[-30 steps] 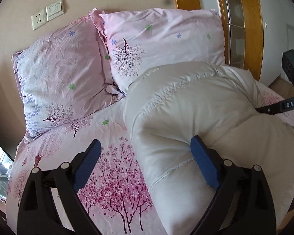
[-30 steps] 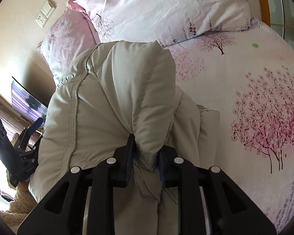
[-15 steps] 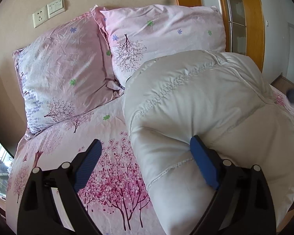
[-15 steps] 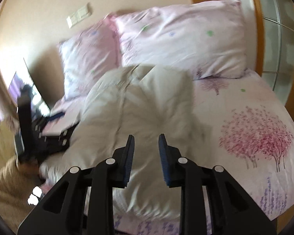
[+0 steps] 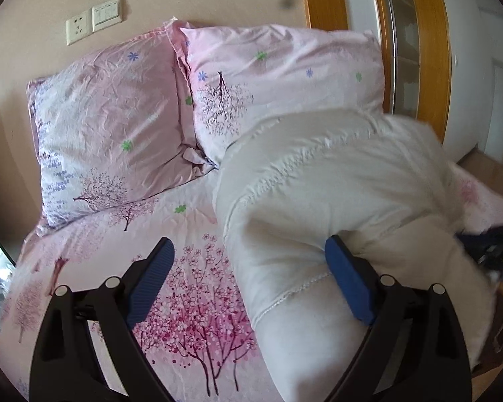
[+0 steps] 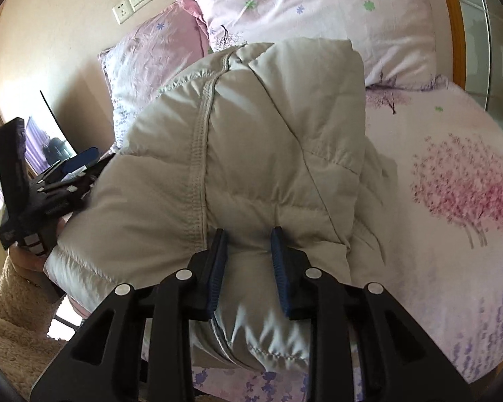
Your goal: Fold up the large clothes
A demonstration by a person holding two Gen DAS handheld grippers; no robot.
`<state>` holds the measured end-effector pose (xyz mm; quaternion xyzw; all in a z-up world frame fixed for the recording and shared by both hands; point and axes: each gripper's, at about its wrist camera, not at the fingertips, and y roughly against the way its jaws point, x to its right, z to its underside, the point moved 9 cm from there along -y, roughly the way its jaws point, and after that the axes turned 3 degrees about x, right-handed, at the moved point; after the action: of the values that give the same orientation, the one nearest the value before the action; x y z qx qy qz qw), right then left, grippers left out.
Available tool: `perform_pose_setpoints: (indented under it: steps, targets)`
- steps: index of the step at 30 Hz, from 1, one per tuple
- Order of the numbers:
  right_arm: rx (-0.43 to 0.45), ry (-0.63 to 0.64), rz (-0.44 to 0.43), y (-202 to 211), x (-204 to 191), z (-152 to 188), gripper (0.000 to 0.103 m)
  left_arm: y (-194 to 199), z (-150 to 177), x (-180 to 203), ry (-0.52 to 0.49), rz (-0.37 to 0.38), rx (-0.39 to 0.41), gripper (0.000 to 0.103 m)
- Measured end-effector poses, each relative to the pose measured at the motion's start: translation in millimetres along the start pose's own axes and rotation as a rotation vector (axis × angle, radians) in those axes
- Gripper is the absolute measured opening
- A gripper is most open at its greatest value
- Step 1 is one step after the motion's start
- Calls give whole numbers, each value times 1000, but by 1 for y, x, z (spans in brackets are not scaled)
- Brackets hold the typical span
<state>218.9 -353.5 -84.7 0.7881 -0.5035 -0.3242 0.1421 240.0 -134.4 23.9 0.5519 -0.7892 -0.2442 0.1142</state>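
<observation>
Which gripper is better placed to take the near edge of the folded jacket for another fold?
Right, probably. The right gripper hangs centred over the near edge of the jacket; its jaws have just been opening, fabric below them, not pinched. The left gripper is wide open at its side.

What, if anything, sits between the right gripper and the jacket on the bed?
Nothing visible. The right gripper is directly over the folded jacket, its jaws slightly apart after just opening, with only jacket fabric beneath and between them. The pillows lie beyond the jacket, out of the way.
</observation>
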Motion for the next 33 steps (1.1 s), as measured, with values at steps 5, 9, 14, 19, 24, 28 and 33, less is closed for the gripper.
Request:
perform_pose_setpoints:
  steps: [5,9,14,19,24,28,33]
  targets:
    - [6,-5,-7,0,1,1,28,33,-16,12,29,77,67,93]
    - [7,-1,-4,0,0,2,28,44,-6,45,-84,115,51,94]
    - [3,15,6,-1,0,4,28,24,19,63,-130,137,-37,95]
    - [-7,21,5,-4,2,4,28,8,29,57,-36,199,-130,98]
    - [-8,31,7,-6,2,6,28,4,35,55,-8,197,-142,101]
    - [-6,27,-1,-7,3,7,28,2,37,55,-3,194,-143,101]
    - [-5,22,-7,-8,5,9,28,2,37,57,-10,185,-140,101]
